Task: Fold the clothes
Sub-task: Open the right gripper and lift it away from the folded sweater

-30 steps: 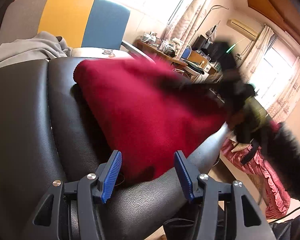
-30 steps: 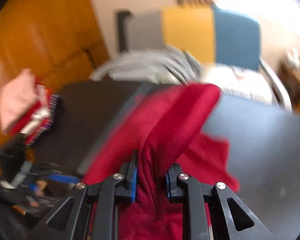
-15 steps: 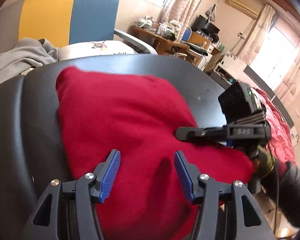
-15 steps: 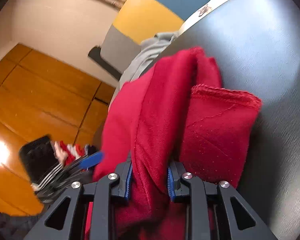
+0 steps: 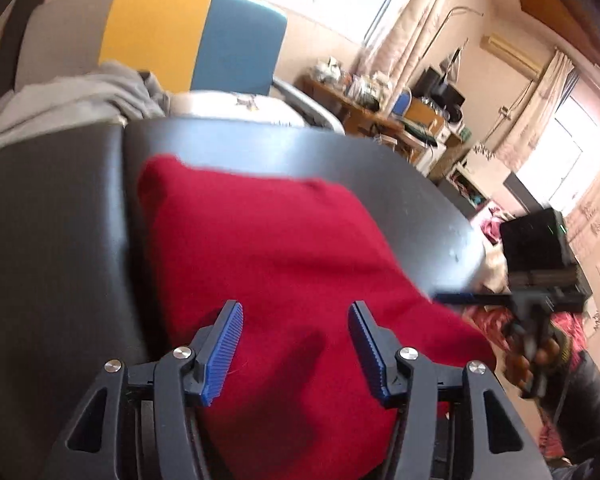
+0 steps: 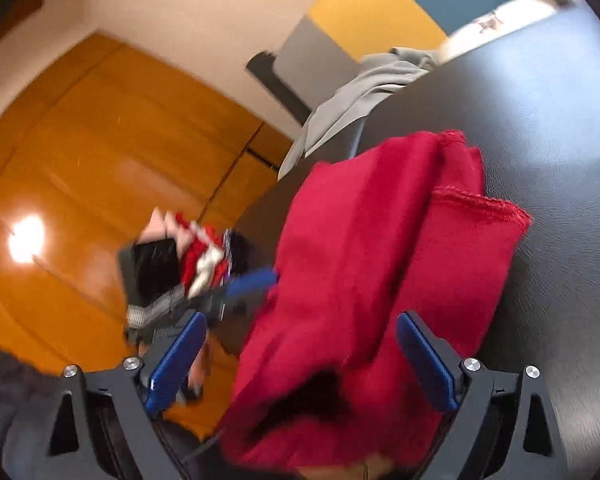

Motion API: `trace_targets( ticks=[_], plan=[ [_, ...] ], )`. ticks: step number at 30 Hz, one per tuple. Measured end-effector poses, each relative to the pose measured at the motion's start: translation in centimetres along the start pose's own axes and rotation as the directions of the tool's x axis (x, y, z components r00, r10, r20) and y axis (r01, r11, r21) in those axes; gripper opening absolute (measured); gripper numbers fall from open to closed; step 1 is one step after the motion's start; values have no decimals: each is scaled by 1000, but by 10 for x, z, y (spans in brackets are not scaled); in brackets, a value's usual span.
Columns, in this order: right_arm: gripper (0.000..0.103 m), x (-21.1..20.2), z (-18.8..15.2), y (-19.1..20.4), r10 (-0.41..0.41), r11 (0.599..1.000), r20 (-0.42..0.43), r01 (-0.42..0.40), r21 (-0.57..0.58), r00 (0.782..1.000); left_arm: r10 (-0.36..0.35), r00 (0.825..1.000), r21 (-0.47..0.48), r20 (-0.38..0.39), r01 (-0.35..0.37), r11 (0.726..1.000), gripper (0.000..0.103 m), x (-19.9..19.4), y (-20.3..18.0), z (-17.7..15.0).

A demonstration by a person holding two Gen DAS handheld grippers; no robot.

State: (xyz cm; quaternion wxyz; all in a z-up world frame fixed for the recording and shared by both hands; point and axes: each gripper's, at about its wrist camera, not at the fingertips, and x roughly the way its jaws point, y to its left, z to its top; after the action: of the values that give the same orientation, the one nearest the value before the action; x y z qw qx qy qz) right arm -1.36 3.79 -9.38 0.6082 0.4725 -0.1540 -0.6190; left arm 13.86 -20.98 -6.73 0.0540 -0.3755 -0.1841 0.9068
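Observation:
A red garment point(image 5: 268, 248) lies folded on the black padded surface point(image 5: 60, 240). My left gripper point(image 5: 296, 346) hovers over its near edge. The blue pads point(image 5: 224, 348) stand apart and do not press the cloth. In the right wrist view the red garment point(image 6: 380, 248) shows stacked layers with a stitched hem on top. My right gripper point(image 6: 302, 360) is at its end with the jaws opening wide. The cloth lies loose between the pads point(image 6: 428, 364). The left wrist view shows the right gripper point(image 5: 460, 298) at the cloth's right corner, held by a hand.
A grey garment point(image 5: 80, 96) is heaped behind the padded surface, in front of a chair back point(image 5: 160, 40) in grey, yellow and blue. A cluttered desk point(image 5: 384, 112) stands at the far right. An orange wooden floor point(image 6: 100, 160) lies beyond the padded surface's edge.
The right gripper was shut on a fold of the red garment. Its jaws have now spread and the cloth has dropped free. The garment has settled flatter on the black surface.

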Motion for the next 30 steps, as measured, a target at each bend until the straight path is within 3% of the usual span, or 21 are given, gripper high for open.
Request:
trace_targets(
  ticks=[4,7,9,11,15,18,20,22,25,28,30],
  plan=[
    [98,-4,-26,8,69,997,-82,-66,38,994,15,1000,26,27,-15,1000,56,5,-7,11],
    [98,10,-44,9,50,998,-131,-44,45,990,30,999,66,15,-31,997,56,16,-16,14],
    [89,23,-51,6,4,999,-135,3,49,991,42,999,81,-21,-40,996,56,26,-18,9],
    [8,34,-52,1,-113,992,-147,120,42,983,69,996,93,-56,-64,994,56,35,-17,2],
    [8,20,-50,20,-184,982,-129,178,-56,974,92,994,138,-64,-83,987,57,39,-19,-8],
    [8,20,-65,-5,-350,937,-212,339,-90,912,67,996,118,-65,-59,991,57,43,-19,-13],
    [6,14,-74,-25,-296,954,-196,301,-4,935,76,996,126,-54,-69,990,57,43,-23,-17],
    [8,7,-76,-23,-291,955,-174,298,11,941,79,996,124,-42,-73,990,57,41,-24,-18],
    [21,-6,-77,-15,-297,954,-156,301,2,942,27,1000,81,-11,-26,996,57,28,-17,-17],
    [51,-30,-65,3,-336,942,-101,334,-35,936,-11,999,16,49,11,1000,58,7,-3,-15],
    [56,-50,-51,25,-379,922,-20,376,-91,925,-6,995,-19,95,8,1000,58,-7,9,-12]
  ],
)
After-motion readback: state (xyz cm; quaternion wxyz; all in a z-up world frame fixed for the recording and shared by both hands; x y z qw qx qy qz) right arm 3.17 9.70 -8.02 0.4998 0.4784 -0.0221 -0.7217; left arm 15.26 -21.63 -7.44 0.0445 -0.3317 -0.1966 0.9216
